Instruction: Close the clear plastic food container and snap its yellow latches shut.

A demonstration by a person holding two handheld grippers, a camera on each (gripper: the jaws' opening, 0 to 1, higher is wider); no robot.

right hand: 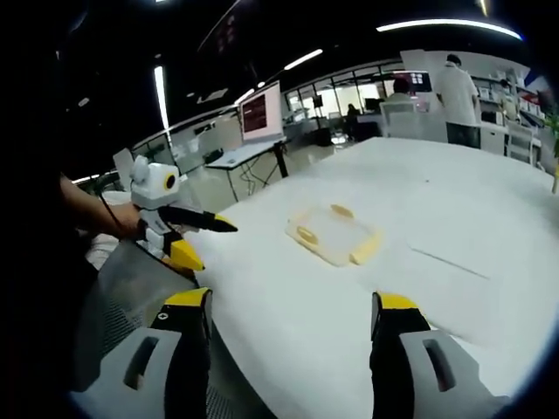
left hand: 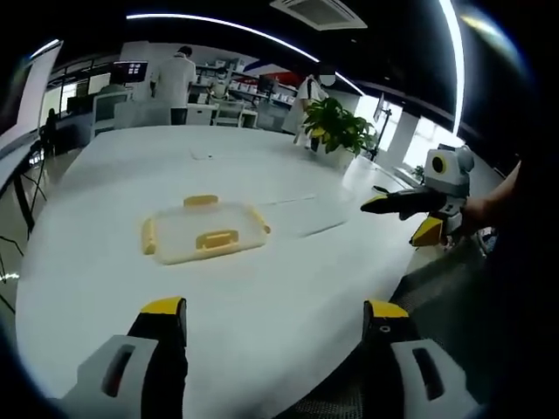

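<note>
The container (left hand: 204, 233) lies flat on the white desk (left hand: 113, 288), centre-left in the left gripper view, lid on. Left claw (left hand: 272, 316) and right claw (right hand: 295, 312) stand open, empty, well apart from the container.

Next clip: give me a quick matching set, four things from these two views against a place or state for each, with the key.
Things:
1. container
2. potted plant
3. left gripper
4. monitor with a red screen

Places or states:
A. jaws apart, holding nothing
B. lies flat on the white table, its lid on it
C. on a stand beyond the table's edge
D. at the table's far edge

Pairs: 1-B, 2-D, 3-A, 4-C
</note>
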